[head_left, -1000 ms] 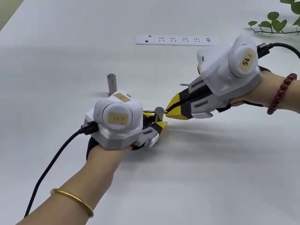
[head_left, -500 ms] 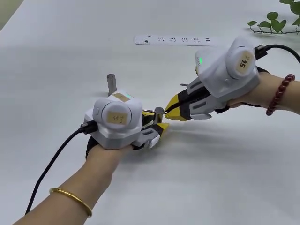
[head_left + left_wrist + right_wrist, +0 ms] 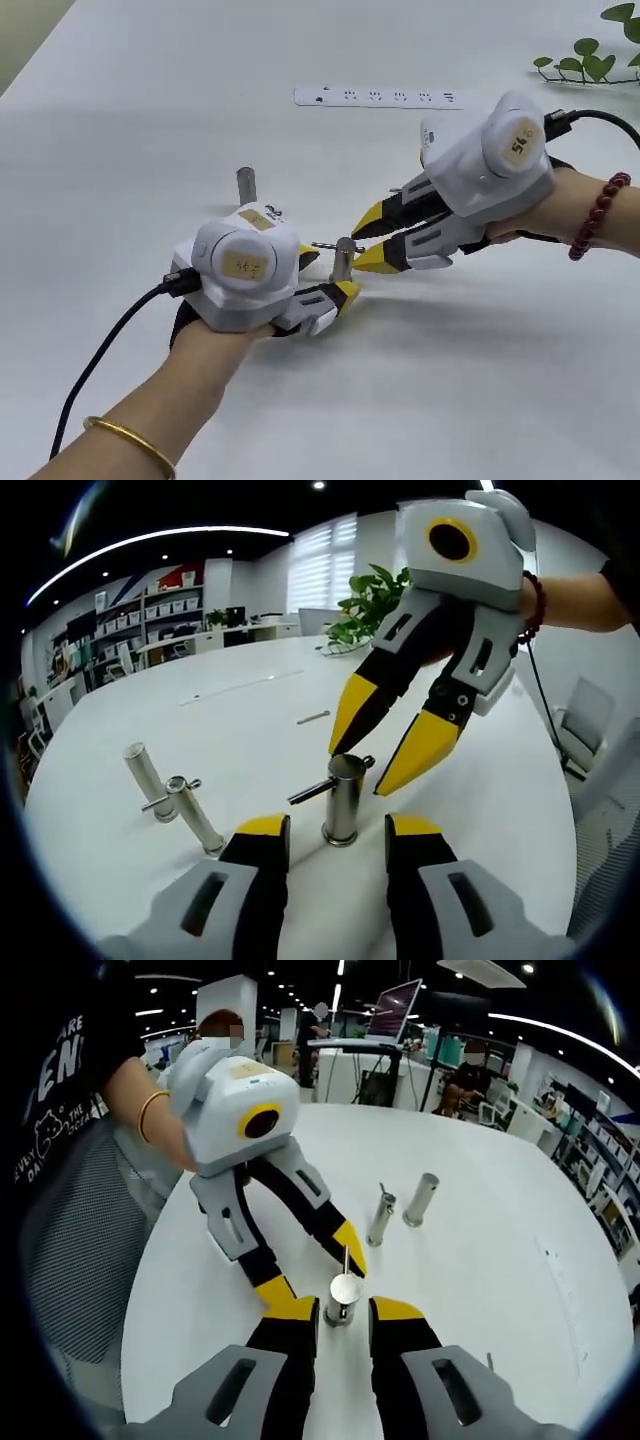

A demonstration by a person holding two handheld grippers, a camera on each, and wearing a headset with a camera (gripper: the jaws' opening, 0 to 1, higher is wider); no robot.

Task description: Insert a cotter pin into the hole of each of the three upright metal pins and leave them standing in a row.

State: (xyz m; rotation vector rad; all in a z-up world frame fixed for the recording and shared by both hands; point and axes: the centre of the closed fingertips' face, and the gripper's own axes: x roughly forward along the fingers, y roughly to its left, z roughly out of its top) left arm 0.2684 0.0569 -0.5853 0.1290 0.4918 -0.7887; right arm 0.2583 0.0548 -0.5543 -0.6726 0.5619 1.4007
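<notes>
- The left tongs (image 3: 327, 273), nearest the person, sit low on the white table (image 3: 470, 390). They are spread, with one yellow tip on each side of the foot of a metal pin (image 3: 342, 262), and pinch nothing. They seem placed to catch the pin if it tips.
- That metal pin stands upright near the middle of the table, its long axis vertical. A cotter pin (image 3: 325, 245) passes through the hole near its top and lies level, with its long end pointing left and its head toward the right.
- The right tongs (image 3: 364, 243) reach in from the right at the height of the pin's top. They are also spread, tips just beside the cotter pin's head, holding nothing. This cotter pin looks seated.
- Farther left, a second metal pin (image 3: 195, 818) stands upright with its own cotter pin (image 3: 160, 802) level through it.
- Beyond it, the third metal pin (image 3: 245, 185) stands upright and bare. It probably comes next.
- At the far edge lie a power strip (image 3: 375, 96) and, to the far right, plant leaves (image 3: 600, 55).
</notes>
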